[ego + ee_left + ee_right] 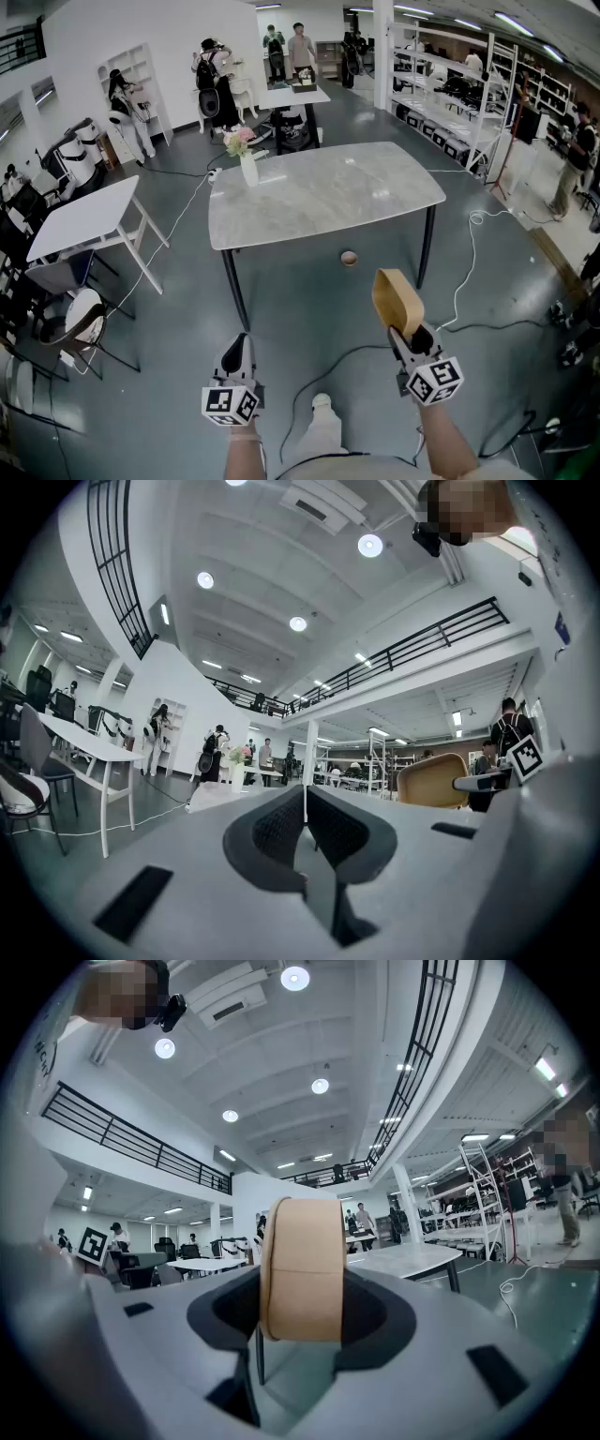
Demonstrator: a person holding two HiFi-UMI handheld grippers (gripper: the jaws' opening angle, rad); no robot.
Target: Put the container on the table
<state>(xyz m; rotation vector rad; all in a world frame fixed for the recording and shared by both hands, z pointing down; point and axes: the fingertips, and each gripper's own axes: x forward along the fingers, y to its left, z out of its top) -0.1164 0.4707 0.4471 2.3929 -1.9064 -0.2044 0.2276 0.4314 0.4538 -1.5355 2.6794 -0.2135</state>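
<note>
The container [396, 298] is a tan, round-sided tub, and my right gripper [403, 330] is shut on its rim, holding it on edge in the air. In the right gripper view the container [302, 1269] stands upright between the dark pads [375, 1312]. The grey marble table [328, 192] is ahead, well beyond both grippers, and its top [412, 1258] shows behind the container. My left gripper [238, 345] hangs level at the lower left; its pads [281, 829] meet with nothing between them. From the left gripper view the container [433, 780] appears off to the right.
A white vase of flowers [246, 159] stands on the marble table's far left corner. A small round object [349, 258] lies on the floor by the table's near edge. A white table [84, 217] and chairs [80, 323] stand to the left; cables [464, 281] trail across the floor.
</note>
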